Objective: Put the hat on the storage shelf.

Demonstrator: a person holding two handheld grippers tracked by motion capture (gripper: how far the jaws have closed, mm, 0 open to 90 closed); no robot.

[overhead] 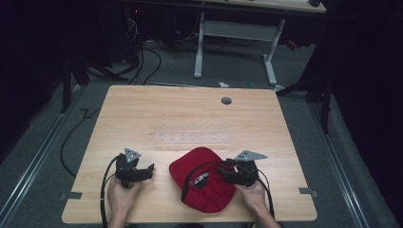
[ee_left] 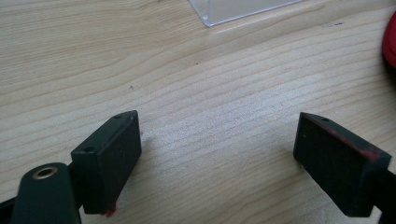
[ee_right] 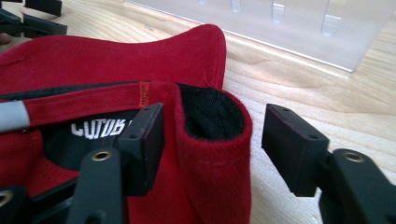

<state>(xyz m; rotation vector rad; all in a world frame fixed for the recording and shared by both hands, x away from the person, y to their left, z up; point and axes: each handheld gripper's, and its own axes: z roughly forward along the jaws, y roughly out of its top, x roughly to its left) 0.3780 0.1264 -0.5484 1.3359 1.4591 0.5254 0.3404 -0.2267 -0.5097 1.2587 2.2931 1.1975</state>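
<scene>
A red cap lies upside down near the table's front edge, its black lining and white lettering showing. My right gripper is open at the cap's right side. In the right gripper view its jaws straddle the upturned rim of the cap: one jaw stands inside against the band, the other outside with a gap. My left gripper rests open to the left of the cap, apart from it. Between its jaws is bare wood, and a sliver of the cap is at the right edge.
A clear plastic rack lies flat across the middle of the wooden table, just beyond the cap. A round cable hole sits near the far edge. Behind the table stand a white-legged desk and floor cables.
</scene>
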